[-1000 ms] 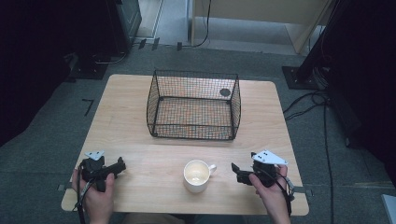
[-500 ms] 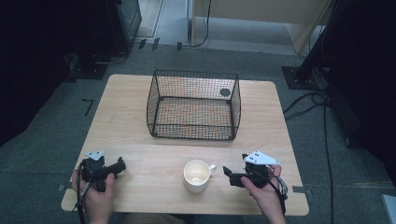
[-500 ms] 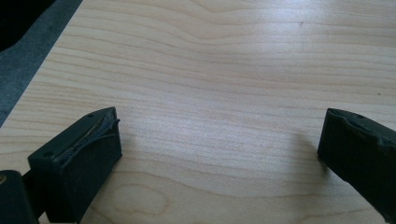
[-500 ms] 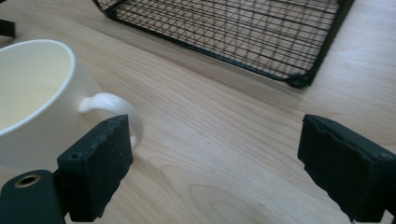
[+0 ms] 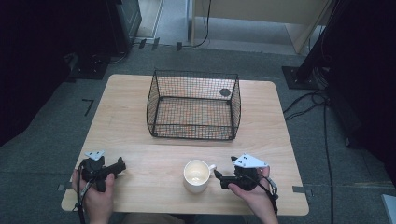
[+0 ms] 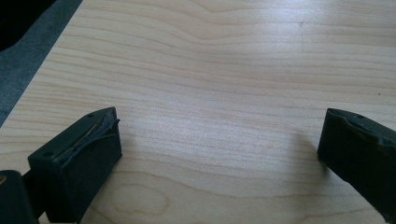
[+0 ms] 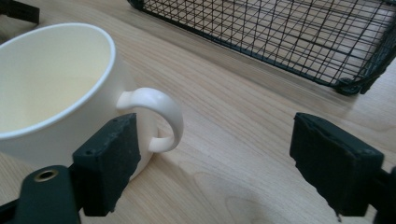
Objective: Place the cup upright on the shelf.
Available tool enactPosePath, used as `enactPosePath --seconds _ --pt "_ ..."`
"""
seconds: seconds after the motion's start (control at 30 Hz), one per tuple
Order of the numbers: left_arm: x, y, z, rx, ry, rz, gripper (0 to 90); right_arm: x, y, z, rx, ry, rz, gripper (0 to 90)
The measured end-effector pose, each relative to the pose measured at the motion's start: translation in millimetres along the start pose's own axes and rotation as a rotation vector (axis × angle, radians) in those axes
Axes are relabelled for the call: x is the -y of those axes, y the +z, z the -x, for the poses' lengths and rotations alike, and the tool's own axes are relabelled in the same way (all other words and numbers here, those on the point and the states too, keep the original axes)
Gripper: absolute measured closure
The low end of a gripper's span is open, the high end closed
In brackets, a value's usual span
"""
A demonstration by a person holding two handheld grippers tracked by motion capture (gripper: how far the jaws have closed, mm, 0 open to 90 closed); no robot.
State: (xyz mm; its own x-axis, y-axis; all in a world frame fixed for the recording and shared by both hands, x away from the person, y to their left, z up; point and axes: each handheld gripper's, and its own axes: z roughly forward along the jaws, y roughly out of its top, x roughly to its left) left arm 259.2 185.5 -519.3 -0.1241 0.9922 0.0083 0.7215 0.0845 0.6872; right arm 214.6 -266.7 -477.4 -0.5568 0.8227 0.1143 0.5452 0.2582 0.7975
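A white mug (image 5: 197, 175) stands empty near the table's front edge, its handle (image 7: 161, 112) pointing right. My right gripper (image 5: 219, 179) lies level just right of the mug, held by a hand. In the right gripper view its jaws (image 7: 215, 140) stand wide and have just been closing a little. The handle sits between them, close to the left pad (image 7: 109, 163), and neither pad presses on it. My left gripper (image 5: 120, 167) rests at the front left in the other hand. Its jaws (image 6: 219, 135) are open over bare wood.
A black wire basket (image 5: 194, 105) stands on the middle of the wooden table (image 5: 140, 154), behind the mug, with a small dark disc (image 5: 225, 92) at its far right corner. Its near rim (image 7: 299, 37) lies ahead of the right gripper. Cables run across the floor at the right.
My right gripper has slid left toward the mug, so the handle now lies between its jaws. The left gripper and the mug have stayed where they were.
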Motion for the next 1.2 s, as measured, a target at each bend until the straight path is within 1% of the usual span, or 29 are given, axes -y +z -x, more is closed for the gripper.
enactPosePath --seconds 0.03,0.07,0.23,0.3,0.33,0.4,0.43,0.47,0.5,0.53,0.57,0.67,0.77,0.87,0.93,0.97,1.03,1.1,1.13,1.17,1.2 --pt "0.0 0.0 0.0 0.000 0.000 0.000 0.0 0.0 0.0 0.0 0.000 0.000 0.000 17.7" --pt "0.0 0.0 0.0 0.000 0.000 0.000 0.0 0.5 1.3 -1.0 -0.001 0.001 -0.004 19.8" --pt "0.0 0.0 0.0 0.000 0.000 0.000 0.0 0.8 6.4 -5.1 -0.010 -0.023 0.002 35.6" --pt "0.0 0.0 0.0 0.000 0.000 0.000 0.0 0.9 8.9 -7.1 -0.012 -0.034 -0.008 40.2" --pt "0.0 0.0 0.0 0.000 0.000 0.000 0.0 1.2 11.3 -8.2 -0.024 -0.041 -0.012 44.0" --pt "0.0 0.0 0.0 0.000 0.000 0.000 0.0 1.2 12.1 -9.0 -0.029 -0.046 -0.014 45.2" --pt "0.0 0.0 0.0 0.000 0.000 0.000 0.0 1.2 12.9 -10.0 -0.029 -0.047 -0.012 48.2" --pt "0.0 0.0 0.0 0.000 0.000 0.000 0.0 1.2 13.4 -10.5 -0.026 -0.049 -0.007 49.6" --pt "0.0 0.0 0.0 0.000 0.000 0.000 0.0 1.2 14.4 -11.1 -0.027 -0.046 0.003 53.7" --pt "0.0 0.0 0.0 0.000 0.000 0.000 0.0 1.2 14.4 -11.1 -0.027 -0.046 0.003 53.7" --pt "0.0 0.0 0.0 0.000 0.000 0.000 0.0 1.5 15.7 -12.3 -0.020 -0.047 0.014 57.6" --pt "0.0 0.0 0.0 0.000 0.000 0.000 0.0 1.9 16.8 -13.8 -0.019 -0.058 0.015 59.4" --pt "0.0 0.0 0.0 0.000 0.000 0.000 0.0 1.9 17.4 -17.0 -0.016 -0.062 0.023 64.6" --pt "0.0 0.0 0.0 0.000 0.000 0.000 0.0 1.7 16.0 -18.2 0.000 -0.056 0.049 71.0" --pt "0.0 0.0 0.0 0.000 0.000 0.000 0.0 1.9 14.5 -18.1 -0.013 -0.049 0.070 78.5" --pt "0.0 0.0 0.0 0.000 0.000 0.000 0.0 2.0 14.2 -18.3 -0.014 -0.044 0.080 80.2" --pt "0.0 0.0 0.0 0.000 0.000 0.000 0.0 2.8 15.7 -18.5 0.002 -0.063 0.089 84.1" --pt "0.0 0.0 0.0 0.000 0.000 0.000 0.0 3.5 17.1 -18.1 0.002 -0.058 0.102 83.1" --pt "0.0 0.0 0.0 0.000 0.000 0.000 0.0 3.7 17.7 -17.6 -0.006 -0.051 0.107 79.4" --pt "0.0 0.0 0.0 0.000 0.000 0.000 0.0 3.6 18.5 -17.2 -0.022 -0.039 0.105 73.1" --pt "0.0 0.0 0.0 0.000 0.000 0.000 0.0 3.4 19.9 -16.8 -0.031 -0.038 0.099 71.4"
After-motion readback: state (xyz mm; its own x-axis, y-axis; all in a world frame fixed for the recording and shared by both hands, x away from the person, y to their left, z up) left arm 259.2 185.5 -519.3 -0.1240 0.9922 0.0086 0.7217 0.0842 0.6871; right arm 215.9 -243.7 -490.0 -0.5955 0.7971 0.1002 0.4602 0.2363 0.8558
